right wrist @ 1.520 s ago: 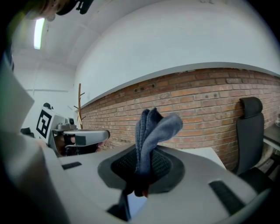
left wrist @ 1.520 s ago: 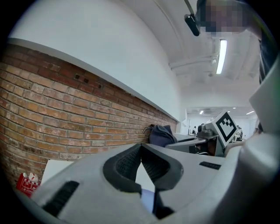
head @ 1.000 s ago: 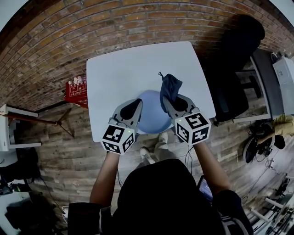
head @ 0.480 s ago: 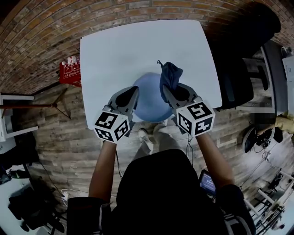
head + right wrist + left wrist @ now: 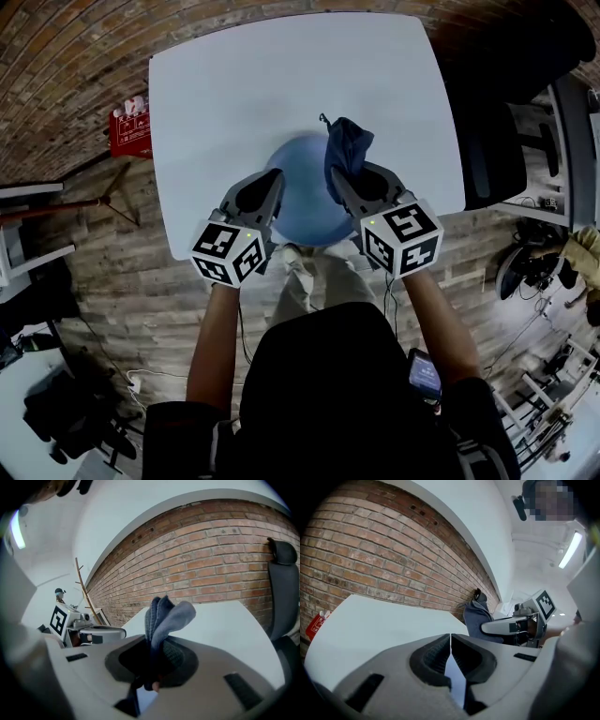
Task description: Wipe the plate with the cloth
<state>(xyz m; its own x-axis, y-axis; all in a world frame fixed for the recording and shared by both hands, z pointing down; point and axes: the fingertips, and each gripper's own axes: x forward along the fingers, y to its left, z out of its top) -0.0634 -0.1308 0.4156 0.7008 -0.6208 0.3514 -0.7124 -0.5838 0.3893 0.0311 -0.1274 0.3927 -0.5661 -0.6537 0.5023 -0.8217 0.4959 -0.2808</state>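
Note:
A round blue plate (image 5: 305, 197) is held at the table's near edge, and its near rim hangs past the white table (image 5: 234, 84). My left gripper (image 5: 272, 181) is shut on the plate's left rim; a thin blue sliver of plate (image 5: 455, 679) shows between the closed jaws. My right gripper (image 5: 339, 178) is shut on a dark blue cloth (image 5: 347, 150), which sticks up bunched above the plate's right side. In the right gripper view the cloth (image 5: 165, 616) rises from the jaws, with the left gripper (image 5: 89, 632) at the left.
A red box (image 5: 129, 133) lies on the wooden floor left of the table. A black chair (image 5: 497, 122) stands at its right. The brick wall runs behind the table. The person's shoes (image 5: 298, 272) show below the plate.
Both grippers keep their hold on plate and cloth. The head view has shifted, so the table sits larger and lower in the picture; plate and grippers lie slightly higher in it.

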